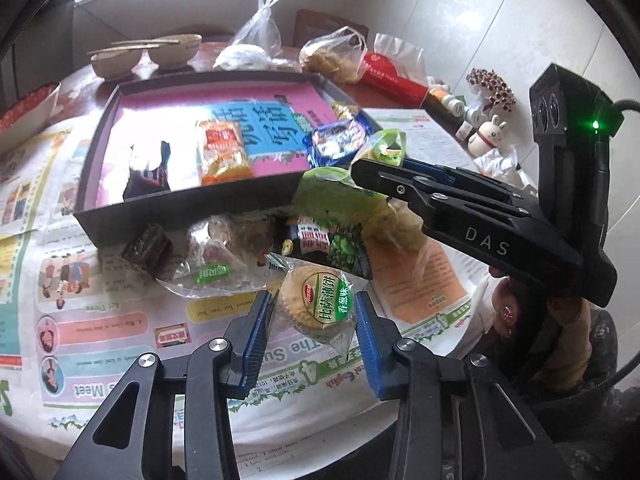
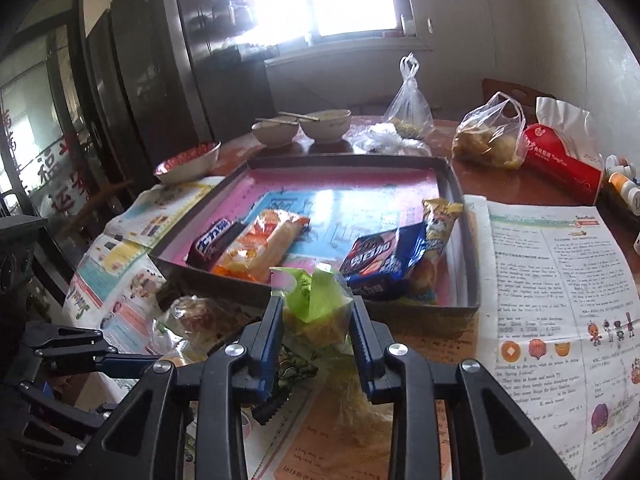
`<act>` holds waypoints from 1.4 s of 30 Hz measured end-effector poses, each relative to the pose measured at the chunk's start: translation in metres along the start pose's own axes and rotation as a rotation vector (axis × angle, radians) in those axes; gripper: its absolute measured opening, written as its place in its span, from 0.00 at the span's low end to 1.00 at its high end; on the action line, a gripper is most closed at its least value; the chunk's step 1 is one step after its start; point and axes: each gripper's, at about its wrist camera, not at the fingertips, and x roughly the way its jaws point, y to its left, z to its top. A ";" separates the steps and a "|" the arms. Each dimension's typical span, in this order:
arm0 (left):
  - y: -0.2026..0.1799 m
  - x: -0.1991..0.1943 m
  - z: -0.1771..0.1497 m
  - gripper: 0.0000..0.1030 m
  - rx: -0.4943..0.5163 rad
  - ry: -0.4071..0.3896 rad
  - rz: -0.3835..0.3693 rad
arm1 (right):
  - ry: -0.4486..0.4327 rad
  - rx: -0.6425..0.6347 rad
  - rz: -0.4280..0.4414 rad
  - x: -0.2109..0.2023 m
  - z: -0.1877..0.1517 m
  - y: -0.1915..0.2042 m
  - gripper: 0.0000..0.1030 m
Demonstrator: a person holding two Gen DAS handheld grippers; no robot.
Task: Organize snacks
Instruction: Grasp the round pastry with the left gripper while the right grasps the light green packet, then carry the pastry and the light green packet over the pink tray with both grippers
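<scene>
A dark shallow box point(image 1: 180, 200) with a pink lining holds several snack packs; it also shows in the right wrist view point(image 2: 464, 240). My left gripper point(image 1: 310, 312) stands with its blue pads on both sides of a round cracker pack point(image 1: 318, 306) on the newspaper, touching or almost touching it. My right gripper point(image 2: 316, 312) is shut on a green-topped snack bag point(image 2: 316, 300), held just in front of the box's near wall; it also shows in the left wrist view point(image 1: 384, 168). A green pea pack point(image 1: 332, 246) and clear-wrapped pastries point(image 1: 216, 256) lie by the box.
Newspaper sheets point(image 2: 560, 300) cover the round table. Behind the box stand two bowls with chopsticks point(image 2: 300, 128), plastic bags of food point(image 2: 488, 136), a red tissue pack point(image 2: 560, 160) and small bottles. A red-rimmed bowl point(image 2: 188, 164) sits at the left.
</scene>
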 end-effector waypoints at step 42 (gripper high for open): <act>0.055 -0.069 0.043 0.41 -0.145 -0.247 0.127 | -0.171 0.036 0.031 -0.041 0.035 -0.003 0.32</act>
